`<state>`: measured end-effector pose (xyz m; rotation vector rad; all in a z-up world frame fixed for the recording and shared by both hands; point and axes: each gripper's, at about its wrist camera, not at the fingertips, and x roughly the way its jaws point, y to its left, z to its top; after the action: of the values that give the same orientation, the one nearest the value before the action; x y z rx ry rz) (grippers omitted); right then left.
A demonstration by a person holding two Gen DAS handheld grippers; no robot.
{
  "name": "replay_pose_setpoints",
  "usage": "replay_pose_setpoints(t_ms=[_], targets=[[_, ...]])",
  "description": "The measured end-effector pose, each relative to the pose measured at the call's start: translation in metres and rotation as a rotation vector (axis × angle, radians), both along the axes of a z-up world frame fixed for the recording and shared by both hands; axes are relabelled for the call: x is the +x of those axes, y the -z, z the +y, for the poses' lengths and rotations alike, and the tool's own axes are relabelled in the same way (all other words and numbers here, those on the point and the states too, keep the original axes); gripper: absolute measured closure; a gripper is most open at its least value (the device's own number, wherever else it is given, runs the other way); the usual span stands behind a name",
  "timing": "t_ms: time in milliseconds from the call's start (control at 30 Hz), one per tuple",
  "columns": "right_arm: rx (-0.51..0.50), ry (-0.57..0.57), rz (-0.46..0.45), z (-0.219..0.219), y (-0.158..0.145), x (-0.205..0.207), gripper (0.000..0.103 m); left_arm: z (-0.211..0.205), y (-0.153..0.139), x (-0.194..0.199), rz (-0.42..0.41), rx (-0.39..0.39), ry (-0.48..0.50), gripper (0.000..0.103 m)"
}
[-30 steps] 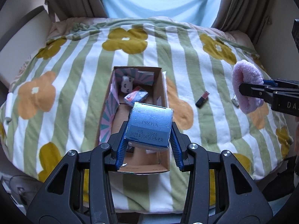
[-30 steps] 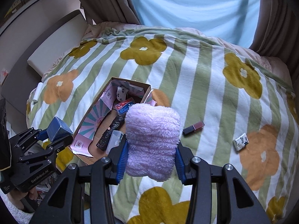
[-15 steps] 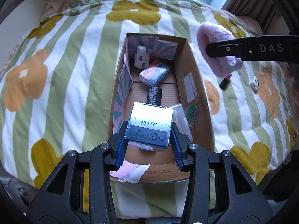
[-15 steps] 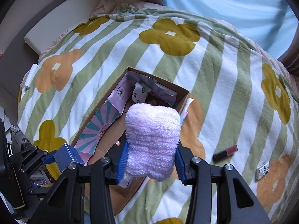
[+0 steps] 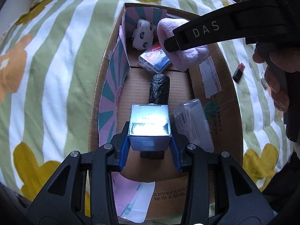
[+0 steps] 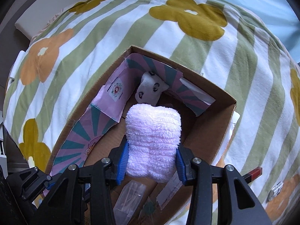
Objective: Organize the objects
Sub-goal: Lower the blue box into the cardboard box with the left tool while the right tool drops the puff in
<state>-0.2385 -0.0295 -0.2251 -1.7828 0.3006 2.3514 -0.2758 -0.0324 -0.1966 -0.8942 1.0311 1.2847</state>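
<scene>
An open cardboard box (image 5: 221, 86) (image 6: 204, 136) lies on the flowered blanket. My left gripper (image 5: 150, 146) is shut on a shiny blue carton (image 5: 150, 125), held low over the box's near half. My right gripper (image 6: 152, 164) is shut on a fluffy pink cloth (image 6: 153, 140) (image 5: 189, 56), held over the box's far half; in the left wrist view it reaches in from the right. Inside the box lie a white spotted plush (image 5: 142, 33) (image 6: 151, 89), a red-and-blue packet (image 5: 155, 58), a black wrapped roll (image 5: 159, 89) and a clear plastic case (image 5: 193, 123).
A lipstick (image 5: 239, 72) (image 6: 253, 173) and a small white patterned packet (image 6: 275, 190) lie on the blanket (image 5: 56, 65) right of the box. A hand (image 5: 275, 86) holds the right gripper's handle. The bed edge shows at the left in the right wrist view.
Both grippers have moved forward and down over the box. The pink cloth came from beside the box to above its far half; the blue carton dropped lower into the near half.
</scene>
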Motion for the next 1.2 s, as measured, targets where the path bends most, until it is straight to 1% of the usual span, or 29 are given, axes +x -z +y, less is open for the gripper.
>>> replay_pose_setpoints(t_ms=[233,333,367,400,433,467,500,533,567,600,633,733,967,1200], targets=[[-0.022,-0.021,0.005,-0.002,-0.003,-0.006,0.062,0.002,-0.006,-0.004,0.005,0.008,0.006,0.069],[-0.070,-0.052,0.018,-0.005,-0.003,-0.011,0.061,0.003,-0.006,-0.004,0.007,0.008,0.008,0.068],[-0.082,-0.055,0.024,-0.006,-0.003,-0.013,0.056,0.002,-0.007,-0.005,-0.006,0.007,0.012,0.063],[-0.095,-0.053,0.032,-0.006,-0.003,-0.014,0.050,0.001,-0.008,-0.004,-0.023,0.009,0.014,0.055],[-0.107,-0.047,0.039,-0.005,-0.003,-0.014,0.028,0.000,-0.010,-0.003,-0.046,0.011,0.023,0.027],[-0.114,-0.033,0.052,-0.004,-0.004,-0.014,0.010,-0.002,-0.011,0.000,-0.090,0.012,0.042,0.004],[-0.122,-0.017,0.072,-0.002,-0.005,-0.013,0.006,-0.005,-0.014,0.005,-0.096,0.023,0.053,0.001],[-0.132,-0.003,0.088,0.000,-0.006,-0.011,0.005,-0.008,-0.016,0.012,-0.068,0.041,0.060,0.000],[-0.136,0.000,0.093,0.002,-0.007,-0.010,0.004,-0.011,-0.016,0.018,-0.047,0.040,0.078,0.000],[-0.134,0.011,0.090,0.004,-0.006,-0.009,0.003,-0.013,-0.016,0.023,-0.043,0.034,0.098,0.000],[-0.133,0.016,0.083,0.005,-0.006,-0.008,0.001,-0.015,-0.016,0.026,-0.042,0.036,0.104,0.000],[-0.127,0.011,0.075,0.005,-0.006,-0.005,0.001,-0.017,-0.016,0.030,-0.048,0.025,0.114,0.000],[-0.115,-0.014,0.086,-0.001,-0.013,0.000,0.001,-0.020,-0.022,0.030,-0.043,0.038,0.110,0.000],[-0.100,-0.026,0.105,-0.007,-0.028,0.010,0.001,-0.029,-0.032,0.027,-0.025,0.050,0.112,0.000]])
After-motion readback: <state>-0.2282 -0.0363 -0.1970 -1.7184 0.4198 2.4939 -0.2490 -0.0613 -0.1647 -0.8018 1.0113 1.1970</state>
